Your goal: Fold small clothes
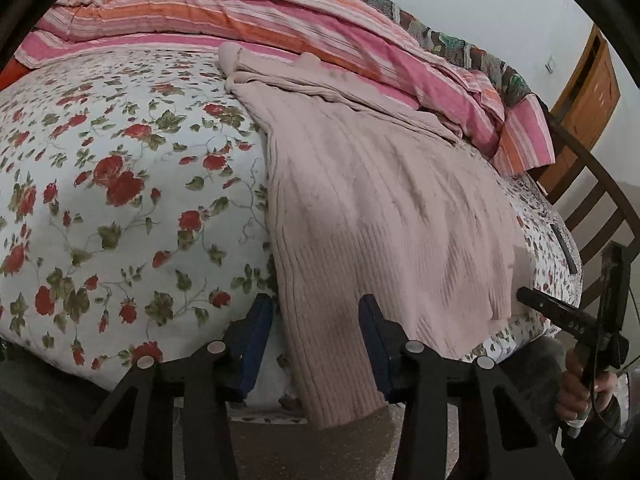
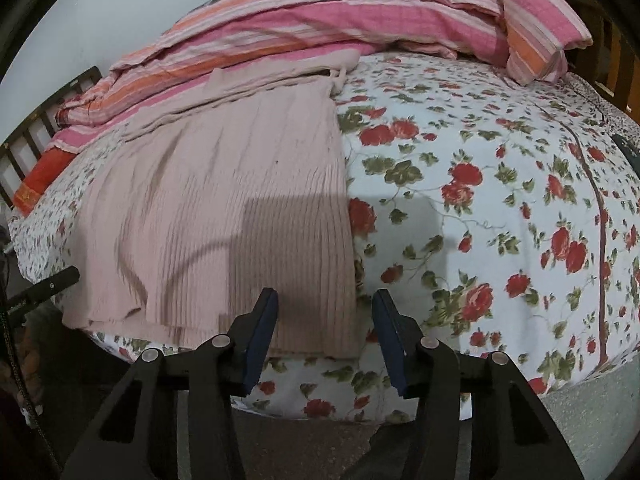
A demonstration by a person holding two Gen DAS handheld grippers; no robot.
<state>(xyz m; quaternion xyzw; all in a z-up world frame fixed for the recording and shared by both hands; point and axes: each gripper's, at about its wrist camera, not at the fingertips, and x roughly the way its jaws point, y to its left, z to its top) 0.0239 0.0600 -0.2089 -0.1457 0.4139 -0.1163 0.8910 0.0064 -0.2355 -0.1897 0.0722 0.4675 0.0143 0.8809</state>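
Note:
A pale pink ribbed knit garment (image 1: 380, 216) lies spread flat on the bed, its hem hanging over the near edge. It also shows in the right wrist view (image 2: 224, 216). My left gripper (image 1: 316, 304) is open, its blue-padded fingers standing on either side of the garment's lower left hem corner. My right gripper (image 2: 325, 298) is open, its fingers on either side of the garment's lower right hem corner. Neither holds cloth. The right gripper also shows in the left wrist view (image 1: 576, 320), held in a hand.
The bed has a white sheet with red flowers (image 1: 120, 184). A pink and orange striped quilt (image 1: 280, 28) is bunched along the far side, with a striped pillow (image 2: 536, 20). A wooden bed frame (image 1: 600, 200) and wooden cabinet (image 1: 588, 96) stand at the right.

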